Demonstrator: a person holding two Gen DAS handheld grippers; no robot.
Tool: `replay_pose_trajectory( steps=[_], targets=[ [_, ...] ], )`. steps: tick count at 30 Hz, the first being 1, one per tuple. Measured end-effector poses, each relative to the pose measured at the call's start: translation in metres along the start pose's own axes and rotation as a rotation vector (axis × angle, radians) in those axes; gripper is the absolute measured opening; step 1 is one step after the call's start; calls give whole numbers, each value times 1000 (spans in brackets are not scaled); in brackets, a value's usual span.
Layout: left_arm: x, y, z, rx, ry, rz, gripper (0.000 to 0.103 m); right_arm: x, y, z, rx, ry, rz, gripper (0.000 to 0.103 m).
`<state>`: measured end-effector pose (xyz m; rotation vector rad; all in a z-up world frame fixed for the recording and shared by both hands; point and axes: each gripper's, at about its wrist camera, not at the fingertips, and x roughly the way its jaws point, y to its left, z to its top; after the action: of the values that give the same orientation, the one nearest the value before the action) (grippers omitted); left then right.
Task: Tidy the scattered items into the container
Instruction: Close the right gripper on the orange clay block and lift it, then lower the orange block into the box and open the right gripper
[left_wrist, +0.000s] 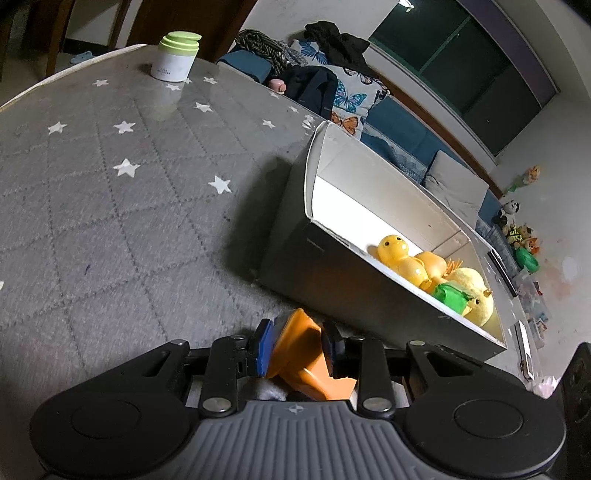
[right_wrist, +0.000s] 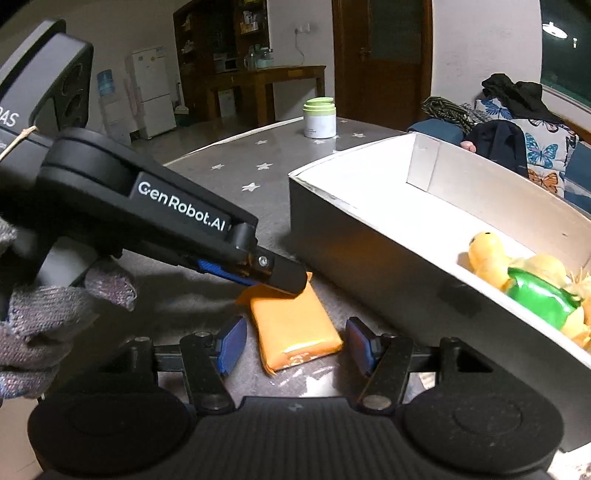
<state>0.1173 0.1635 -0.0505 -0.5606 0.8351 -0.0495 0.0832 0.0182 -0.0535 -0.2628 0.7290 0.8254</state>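
Table (left_wrist: 110, 221) with the star-print cover fills everything ahead of both grippers. White container (right_wrist: 369, 236) sits ahead and to the right of each; yellow duck toys (left_wrist: 395, 251) and a green toy (right_wrist: 539, 299) already lie in its near-right end. White jar with green lid (left_wrist: 173, 59) stands far ahead, well apart from the box. Left gripper (left_wrist: 295, 345) is clamped on the far end of the orange packet (right_wrist: 295, 328); the packet's other end appears to rest on the table. Right gripper (right_wrist: 295, 341) is spread wide, its pads (right_wrist: 232, 343) either side of the packet's near end, not touching. Risks, my read: the grip is only on the packet's edge, so soft wrapping may slip or pivot during a lift. Container wall is close; a low carry could clip its rim and knock the packet loose.
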Motion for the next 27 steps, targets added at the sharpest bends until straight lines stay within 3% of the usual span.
replay_pose_trajectory(
  steps=[8, 19, 27],
  targets=[
    [0, -2, -5, -1, 1, -8, 31, 4, 5, 3, -4, 0, -28, 48],
    [-18, -28, -5, 48, -40, -58, 29, -28, 3, 0, 26, -76, -75, 45],
    [-26, -66, 16, 115, -98, -102, 28, -57, -12, 15, 43, -172, -137, 44]
  ],
)
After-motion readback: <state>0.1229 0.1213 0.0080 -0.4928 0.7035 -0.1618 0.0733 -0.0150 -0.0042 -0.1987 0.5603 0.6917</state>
